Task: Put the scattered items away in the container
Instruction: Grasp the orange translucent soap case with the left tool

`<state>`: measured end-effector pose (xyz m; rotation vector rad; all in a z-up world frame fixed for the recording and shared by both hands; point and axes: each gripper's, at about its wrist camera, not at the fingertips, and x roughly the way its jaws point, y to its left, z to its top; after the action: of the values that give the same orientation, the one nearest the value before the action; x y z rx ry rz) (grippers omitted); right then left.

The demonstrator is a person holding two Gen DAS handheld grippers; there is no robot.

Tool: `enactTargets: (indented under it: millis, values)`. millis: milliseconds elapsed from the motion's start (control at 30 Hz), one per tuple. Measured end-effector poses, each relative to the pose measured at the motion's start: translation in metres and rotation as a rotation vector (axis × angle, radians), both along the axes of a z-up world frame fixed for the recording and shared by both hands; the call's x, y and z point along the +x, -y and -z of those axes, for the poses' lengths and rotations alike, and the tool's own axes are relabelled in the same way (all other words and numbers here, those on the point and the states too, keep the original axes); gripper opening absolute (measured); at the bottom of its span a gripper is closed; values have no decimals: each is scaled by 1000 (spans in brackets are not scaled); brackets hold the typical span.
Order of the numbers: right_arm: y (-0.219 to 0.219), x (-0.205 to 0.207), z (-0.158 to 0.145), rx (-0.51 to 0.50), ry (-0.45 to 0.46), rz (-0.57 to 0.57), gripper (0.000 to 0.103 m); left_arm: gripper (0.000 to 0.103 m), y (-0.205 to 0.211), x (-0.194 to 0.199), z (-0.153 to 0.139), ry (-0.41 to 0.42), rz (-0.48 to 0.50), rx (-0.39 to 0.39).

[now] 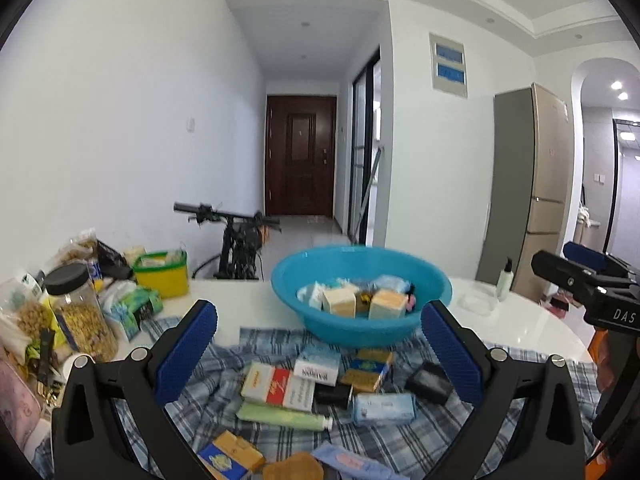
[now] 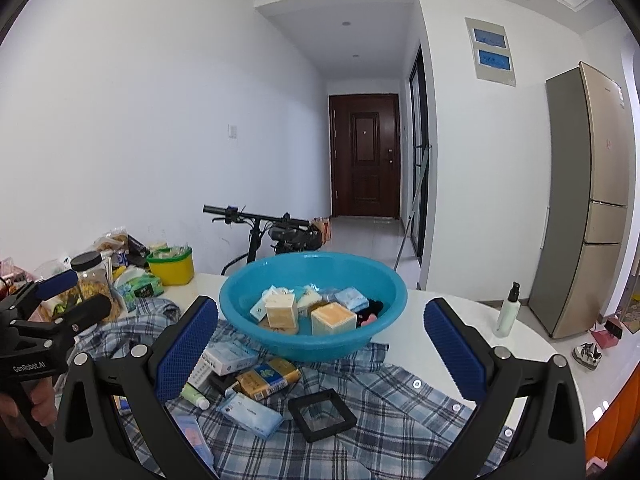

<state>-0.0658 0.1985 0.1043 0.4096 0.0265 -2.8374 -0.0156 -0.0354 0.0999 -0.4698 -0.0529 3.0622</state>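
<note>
The round blue plastic basin (image 2: 376, 280) on the blue plaid cloth (image 2: 400, 412) holds boxes, its deeper contents hard to make out. Both the left gripper (image 1: 319, 354) and right gripper (image 2: 320, 354) gape wide, empty, just before the basin, above scattered small boxes (image 1: 280, 388).

White walls (image 2: 140, 100) run back to a hallway closed by a dark wooden door (image 2: 365, 156). Recessed ceiling lights (image 2: 346, 24) dot the white ceiling. A tall beige refrigerator (image 2: 588, 200) stands at right, beside a glass sliding door (image 2: 419, 152). A bicycle (image 2: 276, 236) leans behind the white table (image 2: 472, 344); the floor is pale tile (image 2: 372, 236).
</note>
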Motion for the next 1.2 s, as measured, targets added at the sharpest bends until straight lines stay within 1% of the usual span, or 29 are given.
enactTargets:
  millis: [100, 200, 367, 500, 633, 667, 867, 1033, 1200]
  values:
    - [0, -1, 11, -1, 33, -5, 103, 103, -3, -3, 14, 40, 2, -14]
    - [0, -2, 24, 6, 70, -11, 103, 103, -2, -6, 28, 76, 4, -10]
    - [-1, -4, 45, 21, 130, -12, 103, 103, 4, -10, 56, 156, 6, 20]
    - [0, -5, 61, 35, 178, -19, 103, 103, 4, -11, 77, 212, 21, 29]
    - [0, -7, 76, 37, 217, -16, 103, 103, 2, -14, 101, 292, 37, 54]
    - [0, -7, 78, 33, 227, -17, 103, 103, 2, -16, 107, 317, 42, 59]
    - [-1, -11, 94, 26, 278, -18, 103, 103, 0, -19, 130, 387, 33, 40]
    - [1, -14, 104, 18, 315, -29, 103, 103, 7, -26, 145, 448, 13, 67]
    - [6, -15, 108, 27, 323, -39, 103, 103, 13, -37, 163, 529, -24, 75]
